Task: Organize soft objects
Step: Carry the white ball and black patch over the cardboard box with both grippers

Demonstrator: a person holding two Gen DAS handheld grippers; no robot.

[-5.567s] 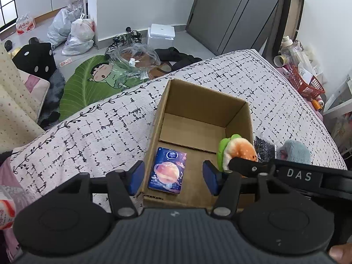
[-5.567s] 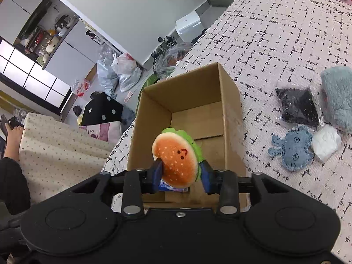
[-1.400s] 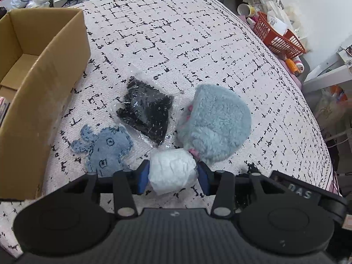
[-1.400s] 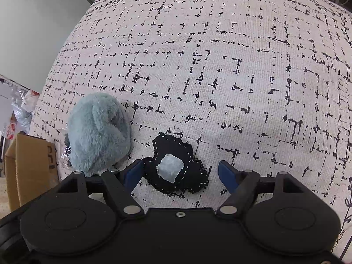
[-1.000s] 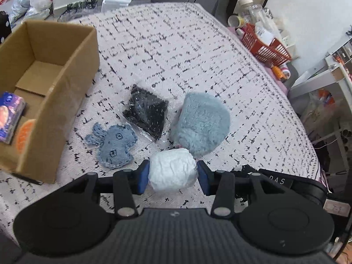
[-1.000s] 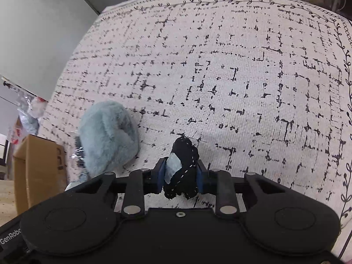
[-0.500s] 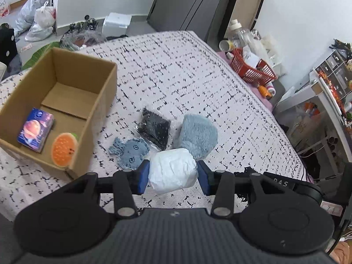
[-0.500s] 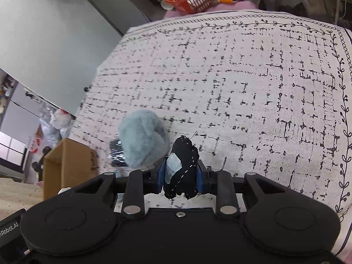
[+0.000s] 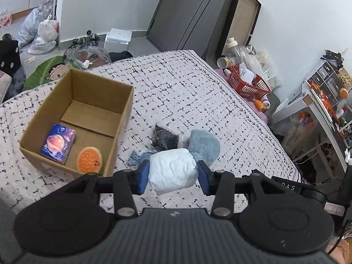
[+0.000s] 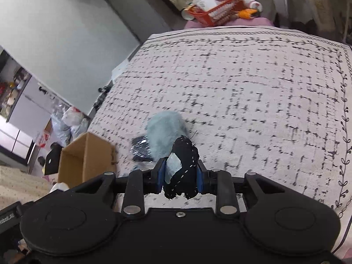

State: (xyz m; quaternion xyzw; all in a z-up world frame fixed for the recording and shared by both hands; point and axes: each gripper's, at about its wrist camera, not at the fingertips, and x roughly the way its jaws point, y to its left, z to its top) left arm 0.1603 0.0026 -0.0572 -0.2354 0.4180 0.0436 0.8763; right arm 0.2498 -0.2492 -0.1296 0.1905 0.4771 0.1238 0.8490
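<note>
My left gripper [image 9: 172,177] is shut on a white soft bundle [image 9: 172,173] and holds it high above the bed. My right gripper [image 10: 180,176] is shut on a black stitched soft toy [image 10: 183,171] with a pale patch, also lifted. The open cardboard box [image 9: 123,110] [image 10: 85,154] lies to the left and holds a burger plush [image 9: 89,159] and a blue tissue pack [image 9: 58,143]. On the bed beside it lie a fluffy grey-blue plush [image 9: 204,146] [image 10: 165,129], a black bagged item [image 9: 164,139] [image 10: 140,149] and a blue denim toy [image 9: 137,156].
The bed has a white cover with black marks [image 9: 187,92]. A red basket [image 9: 246,85] [image 10: 216,7] and bottles stand beyond its far edge. Bags and a green mat [image 9: 44,74] lie on the floor to the left. A shelf stands at the right.
Both grippers have risen further from the bed with their items, so the box and the objects look smaller. The right view is motion-blurred.
</note>
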